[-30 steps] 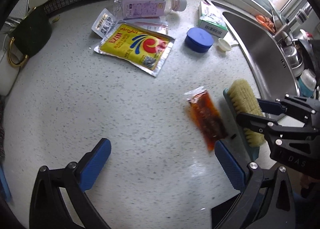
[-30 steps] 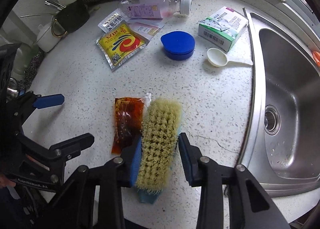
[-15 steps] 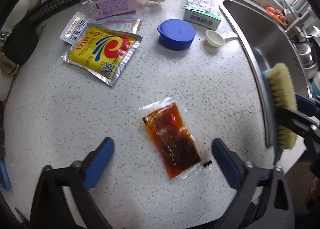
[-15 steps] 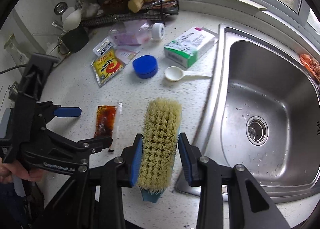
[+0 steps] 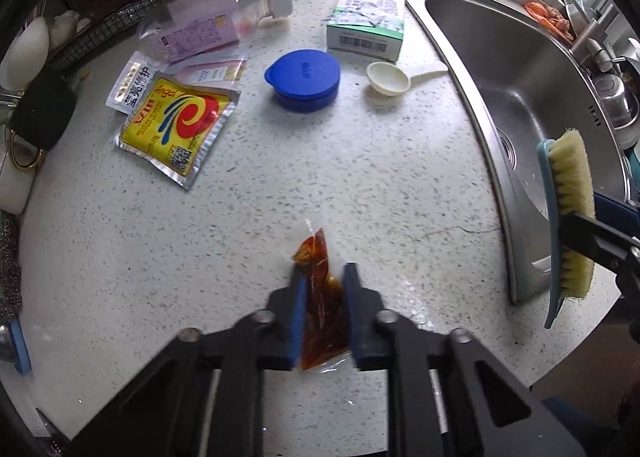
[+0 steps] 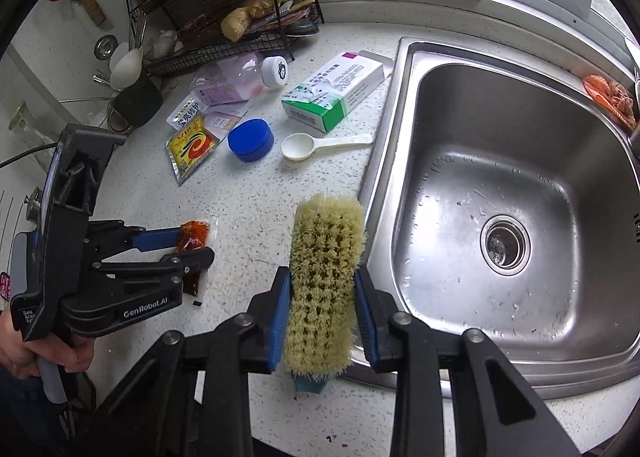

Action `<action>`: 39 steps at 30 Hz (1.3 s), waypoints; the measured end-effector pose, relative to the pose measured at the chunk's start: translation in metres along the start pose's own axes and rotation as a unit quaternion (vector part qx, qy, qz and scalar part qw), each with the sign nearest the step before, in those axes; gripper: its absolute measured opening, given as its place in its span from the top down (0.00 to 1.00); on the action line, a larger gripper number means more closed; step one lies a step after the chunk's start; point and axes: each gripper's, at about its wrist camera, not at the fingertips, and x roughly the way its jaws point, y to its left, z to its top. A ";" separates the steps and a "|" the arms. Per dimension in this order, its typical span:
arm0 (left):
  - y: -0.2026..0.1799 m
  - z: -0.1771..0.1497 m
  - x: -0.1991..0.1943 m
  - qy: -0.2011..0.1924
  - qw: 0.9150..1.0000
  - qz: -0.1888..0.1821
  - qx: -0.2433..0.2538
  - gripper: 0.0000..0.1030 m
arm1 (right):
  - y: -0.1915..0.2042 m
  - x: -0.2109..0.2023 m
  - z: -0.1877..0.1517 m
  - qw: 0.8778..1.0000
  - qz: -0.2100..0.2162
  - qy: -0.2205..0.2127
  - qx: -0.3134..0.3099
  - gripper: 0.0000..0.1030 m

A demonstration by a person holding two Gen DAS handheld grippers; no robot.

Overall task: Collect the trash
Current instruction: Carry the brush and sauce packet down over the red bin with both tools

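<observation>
A clear sachet of red-brown sauce [image 5: 320, 297] is pinched and buckled upward between the blue pads of my left gripper [image 5: 323, 273], whose jaws are closing on it just above the speckled counter [image 5: 240, 237]. From the right wrist view the same sachet [image 6: 194, 233] sticks out of the left gripper [image 6: 188, 249], held by a hand at the left. My right gripper [image 6: 322, 277] is closing tighter on a scrub brush [image 6: 326, 257] with pale bristles, held above the counter edge beside the sink [image 6: 400, 105].
Farther back on the counter lie a yellow foil packet [image 5: 176, 125], a white sachet [image 5: 132, 87], a plastic bottle [image 5: 200, 29], a blue lid [image 5: 303, 79], a white scoop [image 5: 388, 77] and a green-and-white box [image 5: 366, 21]. A wire rack [image 6: 224, 17] stands at the back.
My left gripper moved over the sauce sachet and its wide-open jaws closed on it, folding it up. The right gripper carried the brush off the counter toward the sink edge.
</observation>
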 end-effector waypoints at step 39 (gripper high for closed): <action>-0.201 -0.189 -0.106 -0.060 0.994 -0.062 0.068 0.95 | -0.057 -0.138 -0.204 0.998 -0.024 -0.051 0.041 0.73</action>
